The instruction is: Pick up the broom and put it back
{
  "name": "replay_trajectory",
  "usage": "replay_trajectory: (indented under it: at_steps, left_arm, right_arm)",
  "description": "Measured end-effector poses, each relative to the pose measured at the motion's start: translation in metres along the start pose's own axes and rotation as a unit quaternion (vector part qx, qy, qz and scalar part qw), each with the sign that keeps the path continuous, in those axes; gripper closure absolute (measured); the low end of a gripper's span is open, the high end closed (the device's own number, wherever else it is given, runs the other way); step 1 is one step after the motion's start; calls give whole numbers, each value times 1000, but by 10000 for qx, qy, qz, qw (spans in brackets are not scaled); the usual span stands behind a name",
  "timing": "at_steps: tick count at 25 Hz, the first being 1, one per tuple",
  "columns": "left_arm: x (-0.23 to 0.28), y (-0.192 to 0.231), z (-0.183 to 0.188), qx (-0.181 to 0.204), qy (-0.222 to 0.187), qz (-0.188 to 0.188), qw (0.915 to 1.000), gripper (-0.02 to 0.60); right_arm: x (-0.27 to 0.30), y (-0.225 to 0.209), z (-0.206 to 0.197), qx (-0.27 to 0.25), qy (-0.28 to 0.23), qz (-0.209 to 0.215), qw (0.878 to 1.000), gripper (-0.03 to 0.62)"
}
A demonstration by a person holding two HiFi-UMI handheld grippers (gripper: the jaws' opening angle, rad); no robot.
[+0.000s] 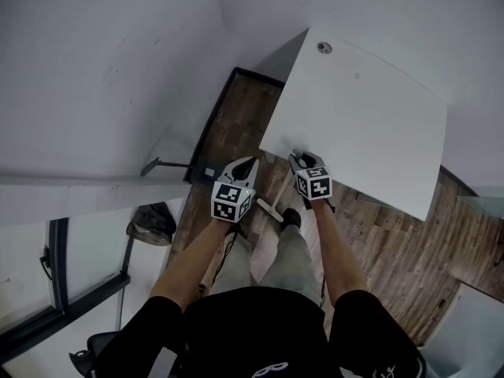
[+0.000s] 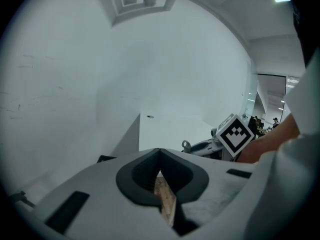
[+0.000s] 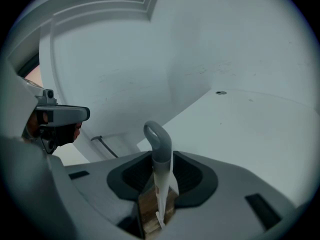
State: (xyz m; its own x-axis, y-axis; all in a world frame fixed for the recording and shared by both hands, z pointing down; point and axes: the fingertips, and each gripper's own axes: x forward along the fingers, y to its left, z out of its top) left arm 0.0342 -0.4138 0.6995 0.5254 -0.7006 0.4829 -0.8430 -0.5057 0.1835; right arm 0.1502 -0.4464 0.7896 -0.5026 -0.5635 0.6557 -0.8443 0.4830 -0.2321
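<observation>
The broom shows mostly as a thin white handle that slants down towards the floor in front of the person's legs. Its grey loop end sticks up between the jaws in the right gripper view. My right gripper is shut on that handle, just below the loop, near the white table's front edge. The left gripper hovers a hand's width to its left, apart from the broom, jaws shut with their tips meeting and nothing between them. The broom's head is hidden.
A white table with a round cable hole stands ahead on the right. White walls meet in a corner on the left. A dark long-handled thing leans low at the wall, and a dark bag lies on the wooden floor.
</observation>
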Motion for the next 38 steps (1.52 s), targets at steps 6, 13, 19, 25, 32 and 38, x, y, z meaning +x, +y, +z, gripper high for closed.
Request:
replay_trajectory:
  at_steps: [6, 13, 19, 25, 32, 38]
  left_arm:
    - [0, -5, 2, 11, -30, -32, 10000, 565]
    - [-13, -6, 19, 150, -168, -167, 9996, 565]
    - [-36, -6, 33, 255, -368, -377, 9983, 565]
    - [-69, -1, 45, 388, -577, -648, 9955, 565]
    - [-110, 2, 55, 586, -721, -938, 9912, 564]
    - [-153, -11, 57, 650, -884, -1006, 9889, 565]
  right_arm:
    - [-7, 0, -10, 16, 76, -2, 10000, 448]
    - [-40, -2, -7, 180, -117, -326, 9992, 444]
    - [-80, 10, 5, 231, -538, -881, 9944, 444]
    - [-119, 44, 16, 154, -969, -1276, 9870, 476]
    - [-166, 83, 27, 111, -1422, -1658, 9758, 560]
    - [-210, 113, 31, -75, -1735, -1547, 9726, 569]
